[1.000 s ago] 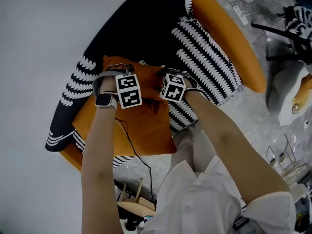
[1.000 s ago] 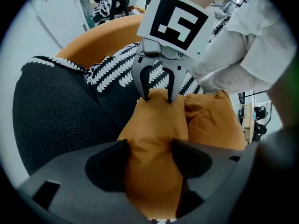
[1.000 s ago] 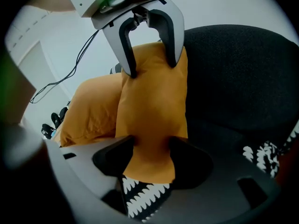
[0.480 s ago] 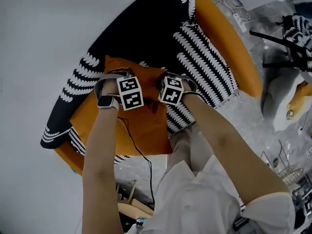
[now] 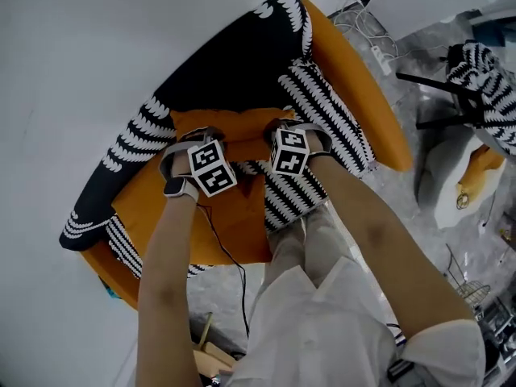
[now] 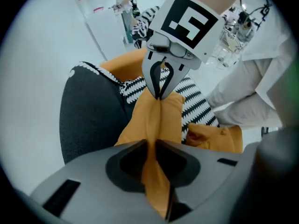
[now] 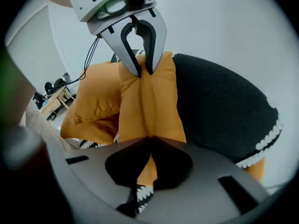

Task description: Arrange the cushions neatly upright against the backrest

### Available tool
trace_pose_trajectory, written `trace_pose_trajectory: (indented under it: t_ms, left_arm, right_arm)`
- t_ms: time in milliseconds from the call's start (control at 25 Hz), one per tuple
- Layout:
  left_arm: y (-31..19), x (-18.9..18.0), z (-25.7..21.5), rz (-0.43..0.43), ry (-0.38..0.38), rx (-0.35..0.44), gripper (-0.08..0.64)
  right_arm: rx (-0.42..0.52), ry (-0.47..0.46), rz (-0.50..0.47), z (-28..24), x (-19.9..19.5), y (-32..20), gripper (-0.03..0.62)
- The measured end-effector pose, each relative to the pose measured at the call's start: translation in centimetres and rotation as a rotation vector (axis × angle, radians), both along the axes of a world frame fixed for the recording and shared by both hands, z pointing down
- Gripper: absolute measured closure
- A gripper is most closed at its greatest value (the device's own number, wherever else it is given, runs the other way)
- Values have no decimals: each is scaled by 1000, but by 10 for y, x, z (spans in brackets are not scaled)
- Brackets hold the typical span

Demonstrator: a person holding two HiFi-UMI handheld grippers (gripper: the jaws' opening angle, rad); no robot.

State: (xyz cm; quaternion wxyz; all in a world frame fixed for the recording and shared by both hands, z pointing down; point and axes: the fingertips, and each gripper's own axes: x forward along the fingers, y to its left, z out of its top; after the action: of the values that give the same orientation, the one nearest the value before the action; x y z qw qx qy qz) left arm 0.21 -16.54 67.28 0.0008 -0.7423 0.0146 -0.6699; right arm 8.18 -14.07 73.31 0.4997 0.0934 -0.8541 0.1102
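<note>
Orange sofa (image 5: 367,95) spreads beneath both grippers, with a black throw (image 5: 226,67) edged in white marks draped over its back just beyond them. A striped cushion (image 5: 322,111) lies under the right gripper (image 7: 150,141). The orange cushion (image 5: 238,126) hangs from the two grippers by its top edge, in front of the throw. The left gripper (image 6: 154,146) has just been closing and pinches a fold of that edge. The right gripper's jaws have also just been closing and clamp the same edge close beside it.
</note>
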Motion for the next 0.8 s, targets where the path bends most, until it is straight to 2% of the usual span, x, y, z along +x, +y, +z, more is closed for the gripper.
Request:
trace_pose_trajectory:
  t_ms: [120,240,360,440,600,800]
  left_arm:
    - [-13,26,-8,-104,87,55,489]
    - [-35,52,-12,-185,159,150,496]
    - [-56,71,-9,-275,222,244,504]
    - [-68,77,1,-341,256,277,508]
    - [-84,85,37,-456,296,272,511]
    - [-83,104,84,-452,295,281,508]
  right_arm:
    - [95,66,-58,-15,33,-29,577]
    - [230,168,-154,-25,63,-67,577]
    - [375,268,-234,-28,83,-105,577]
    - [449,320,-277,-26,88,-126,577]
    - [483,381,-335,0,96,-149,577]
    - [445,452,-343,47,117,-146,577]
